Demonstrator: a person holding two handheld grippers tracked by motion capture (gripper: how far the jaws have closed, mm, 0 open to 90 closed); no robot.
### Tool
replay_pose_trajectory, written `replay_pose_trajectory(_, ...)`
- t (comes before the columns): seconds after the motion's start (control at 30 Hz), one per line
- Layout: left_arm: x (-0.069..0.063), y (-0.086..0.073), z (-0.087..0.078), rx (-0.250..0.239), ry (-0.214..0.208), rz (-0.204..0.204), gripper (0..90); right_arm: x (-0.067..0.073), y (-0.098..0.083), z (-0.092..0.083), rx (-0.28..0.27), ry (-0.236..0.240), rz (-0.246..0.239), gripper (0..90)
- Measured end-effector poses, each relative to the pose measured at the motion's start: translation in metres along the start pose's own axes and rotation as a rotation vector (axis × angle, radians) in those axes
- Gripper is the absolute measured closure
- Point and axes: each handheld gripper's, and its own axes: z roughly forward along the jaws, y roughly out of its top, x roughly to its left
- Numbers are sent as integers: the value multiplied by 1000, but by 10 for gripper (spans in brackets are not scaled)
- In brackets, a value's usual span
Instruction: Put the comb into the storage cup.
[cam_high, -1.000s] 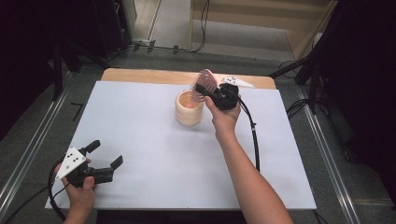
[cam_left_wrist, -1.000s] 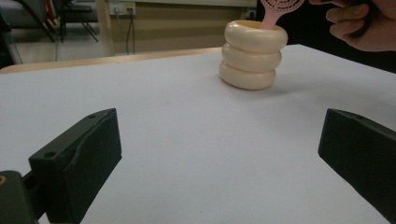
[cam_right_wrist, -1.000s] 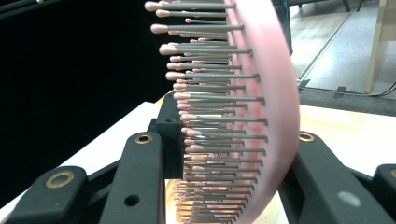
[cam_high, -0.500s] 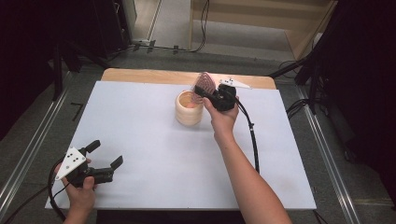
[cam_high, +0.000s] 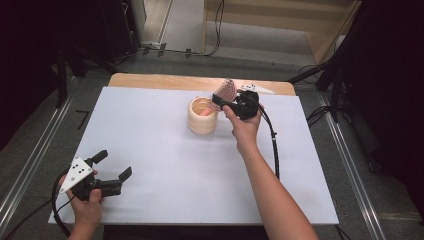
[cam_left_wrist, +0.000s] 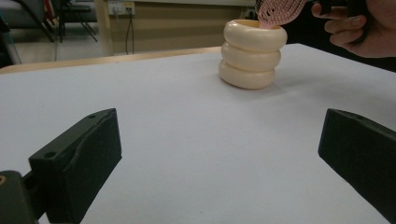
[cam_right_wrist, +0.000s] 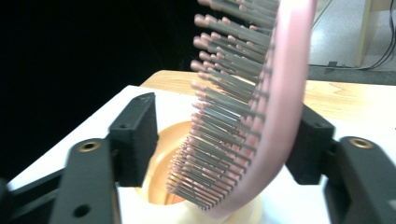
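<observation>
A cream ribbed cup (cam_high: 202, 120) stands on the white sheet (cam_high: 150, 135) toward the back. A pink hairbrush (cam_high: 225, 91) leans up out of it, its handle down in the cup's mouth. My right gripper (cam_high: 218, 102) is at the cup's right rim. In the right gripper view the brush (cam_right_wrist: 275, 116) rises between the jaws over the cup (cam_right_wrist: 159, 186). The jaws have just been opening, and the left one stands apart from the bristles. My left gripper (cam_high: 115, 164) rests open near the front left, aimed at the cup (cam_left_wrist: 252, 53) with bare sheet between its jaws.
A wooden tabletop edge (cam_high: 150, 80) shows behind the white sheet. The right gripper's black cable (cam_high: 274, 150) trails along the forearm over the sheet's right part. Metal rails and dark floor surround the table.
The brush head and the right hand have shifted slightly to the right over the cup. The left hand and its gripper have kept still.
</observation>
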Motion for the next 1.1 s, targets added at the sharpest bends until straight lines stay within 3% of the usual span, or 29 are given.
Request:
replay_pose_trajectory(0.1, 0, 0, 0, 0, -2, -1, 0, 0, 1, -7, -7, 36, -28, 96)
replay_pose_trajectory(0.2, 0, 0, 1, 5, -1, 2, 0, 3, 2, -13, -9, 24, -76, 0)
replay_pose_trajectory(0.27, 0, 0, 1, 4, -1, 2, 0, 5, 2, -16, -5, 45, -87, 0)
replay_pose_trajectory(0.37, 0, 0, 0, 3, -1, 2, 0, 6, 1, -21, 1, 17, -111, 0)
replay_pose_trajectory(1.1, -1, 0, 1, 6, -2, 8, 0, 1, -18, -62, -11, 4, -181, 0)
